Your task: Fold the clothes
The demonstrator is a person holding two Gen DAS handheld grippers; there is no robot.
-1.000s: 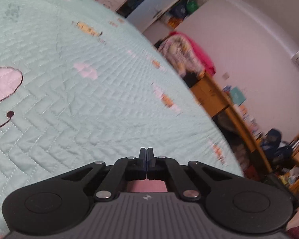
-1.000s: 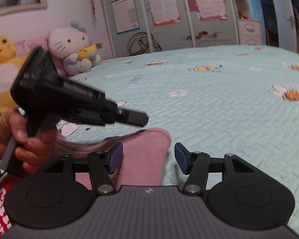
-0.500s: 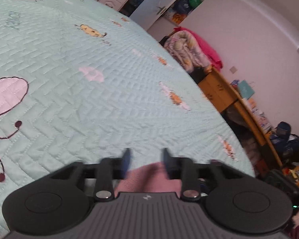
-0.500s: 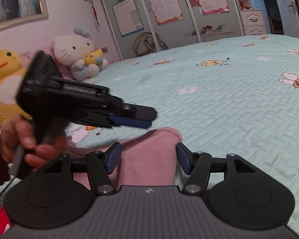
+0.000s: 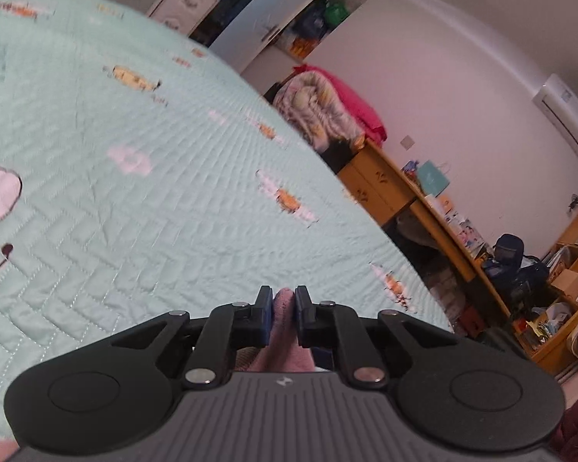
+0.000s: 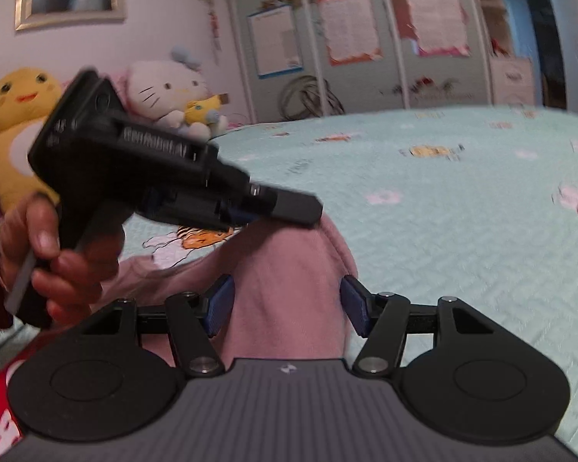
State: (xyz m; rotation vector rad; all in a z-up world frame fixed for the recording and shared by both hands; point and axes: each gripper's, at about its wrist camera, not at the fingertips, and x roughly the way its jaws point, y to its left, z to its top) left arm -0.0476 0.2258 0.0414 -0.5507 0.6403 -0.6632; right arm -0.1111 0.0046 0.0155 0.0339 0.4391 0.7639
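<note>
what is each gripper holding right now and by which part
The left gripper has just closed on a bunched fold at the edge of the pink garment. The right gripper stands open around the garment, gripping nothing.

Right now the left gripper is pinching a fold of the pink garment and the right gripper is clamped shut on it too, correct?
Not quite. The left gripper does pinch the pink garment, but the right gripper is open, its pads standing clear on either side of the cloth, as the right wrist view shows.
</note>
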